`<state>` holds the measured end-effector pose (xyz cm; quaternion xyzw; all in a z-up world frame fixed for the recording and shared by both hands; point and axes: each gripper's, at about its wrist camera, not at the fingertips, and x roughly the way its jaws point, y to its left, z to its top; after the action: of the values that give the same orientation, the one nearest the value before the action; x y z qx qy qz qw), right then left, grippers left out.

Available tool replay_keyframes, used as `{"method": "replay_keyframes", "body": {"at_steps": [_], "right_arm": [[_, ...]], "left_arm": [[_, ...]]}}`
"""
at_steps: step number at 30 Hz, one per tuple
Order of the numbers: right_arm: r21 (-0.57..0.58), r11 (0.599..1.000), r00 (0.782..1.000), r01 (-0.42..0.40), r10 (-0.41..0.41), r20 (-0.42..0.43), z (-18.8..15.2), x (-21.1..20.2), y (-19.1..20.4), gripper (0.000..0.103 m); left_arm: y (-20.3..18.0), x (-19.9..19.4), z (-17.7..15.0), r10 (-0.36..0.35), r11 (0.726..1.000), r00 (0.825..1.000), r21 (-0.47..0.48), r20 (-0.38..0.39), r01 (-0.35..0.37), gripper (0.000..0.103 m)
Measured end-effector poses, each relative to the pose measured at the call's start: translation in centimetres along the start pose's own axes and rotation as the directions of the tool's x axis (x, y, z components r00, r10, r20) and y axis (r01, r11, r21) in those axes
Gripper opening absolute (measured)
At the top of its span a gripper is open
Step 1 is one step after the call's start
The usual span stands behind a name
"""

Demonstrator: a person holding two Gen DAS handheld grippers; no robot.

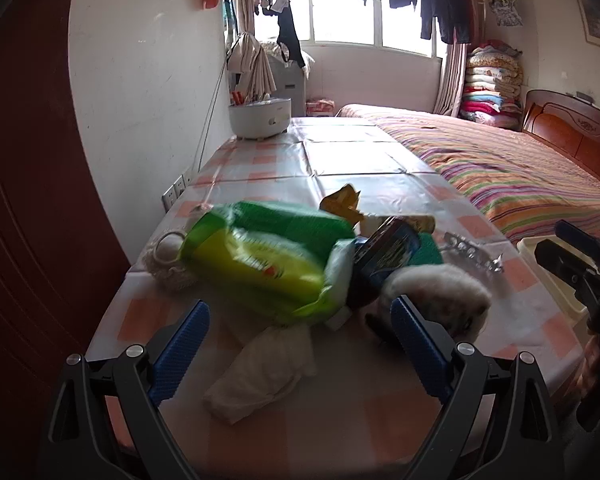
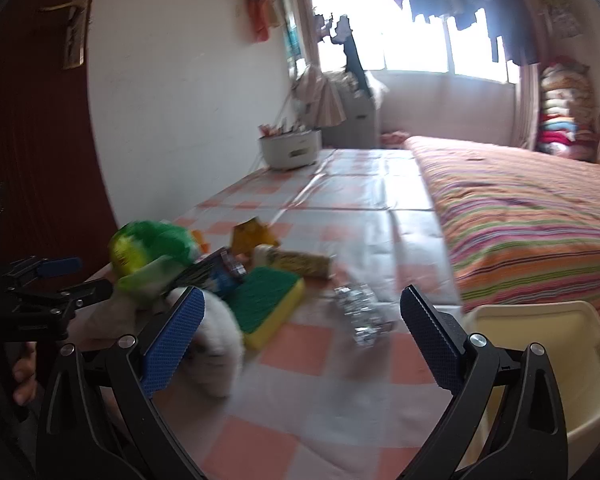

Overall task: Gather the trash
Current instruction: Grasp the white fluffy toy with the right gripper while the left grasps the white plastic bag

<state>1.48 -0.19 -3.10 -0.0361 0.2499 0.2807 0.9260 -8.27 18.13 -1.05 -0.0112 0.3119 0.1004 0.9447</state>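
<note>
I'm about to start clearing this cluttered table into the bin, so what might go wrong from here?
1. The green bag lies on the other wrappers and against the blue packet; lifting it may drag those off the table.
2. The sponge and the white fluffy thing sit in the pile and may not be trash.
3. The foil scrap looks thin and flat, so the open jaws of the right gripper may slip off it short of the cream bin.

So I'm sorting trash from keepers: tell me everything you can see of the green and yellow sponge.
The sponge is a flat rectangular block: a green scouring layer on top and a thicker yellow foam layer beneath. It looks intact and lies flat, green side up, on the checked tablecloth, angled across the squares. Its far corner sits against the dark blue packet; the white fluffy item lies close at its left.
</note>
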Motion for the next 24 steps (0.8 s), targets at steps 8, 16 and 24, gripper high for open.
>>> {"method": "replay_keyframes", "body": {"at_steps": [8, 16, 24], "right_arm": [[-0.037, 0.993, 0.985, -0.112, 0.106, -0.139, -0.8, 3.3, 3.2, 0.097], [-0.084, 0.992, 0.960, -0.100, 0.074, -0.268, -1.8, 6.7, 5.5, 0.095], [-0.061, 0.985, 0.946, -0.158, 0.134, -0.294, -2.0, 7.0, 5.5, 0.042]], "left_arm": [[2.1, 0.2, -1.6, -0.023, 1.000, 0.999, -0.011, -0.034, 0.023, 0.089], [2.9, 0.7, -2.3, -0.041, 0.999, 0.997, -0.012, -0.058, 0.040, 0.089], [3.3, 3.0, -3.0, -0.086, 0.996, 0.985, -0.038, -0.148, 0.082, 0.089]]}}
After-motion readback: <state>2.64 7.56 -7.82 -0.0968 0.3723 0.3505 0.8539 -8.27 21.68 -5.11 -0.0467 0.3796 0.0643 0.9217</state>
